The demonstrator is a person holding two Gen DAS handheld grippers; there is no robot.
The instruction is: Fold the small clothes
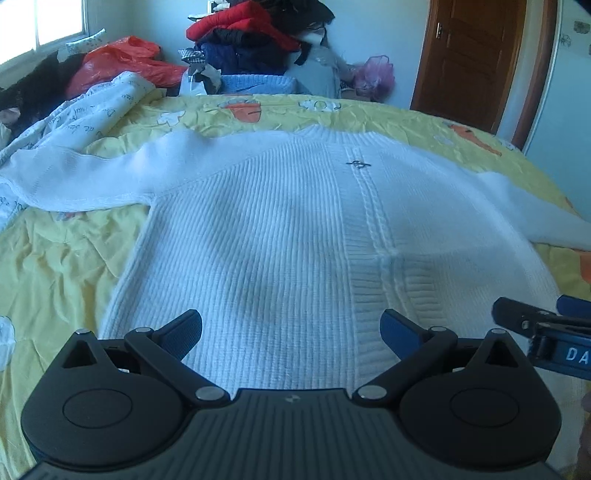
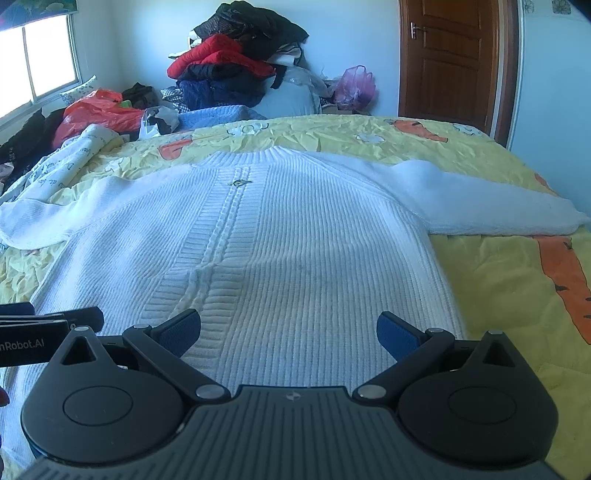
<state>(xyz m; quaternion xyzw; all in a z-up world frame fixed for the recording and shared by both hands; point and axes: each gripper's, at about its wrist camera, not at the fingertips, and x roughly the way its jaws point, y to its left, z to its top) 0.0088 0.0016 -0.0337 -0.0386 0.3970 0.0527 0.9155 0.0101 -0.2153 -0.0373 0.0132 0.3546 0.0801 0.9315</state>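
Observation:
A white ribbed knit sweater (image 1: 280,229) lies flat on the yellow bed sheet (image 1: 55,266), neck at the far side, both sleeves spread outward. My left gripper (image 1: 291,332) is open and empty, just above the sweater's near hem, left of the centre cable. My right gripper (image 2: 290,332) is open and empty above the hem's right half. The sweater fills the right wrist view too (image 2: 295,236), its right sleeve (image 2: 491,206) stretched to the right. The right gripper's edge shows in the left wrist view (image 1: 546,328); the left gripper's edge shows in the right wrist view (image 2: 48,321).
A white printed blanket (image 1: 74,114) lies at the bed's far left. Piled clothes (image 1: 251,33), red bags (image 1: 122,62) and a pink bag (image 1: 373,74) stand beyond the bed. A wooden door (image 1: 472,59) is at the far right. Yellow carrot-print sheet (image 2: 517,288) lies bare to the right.

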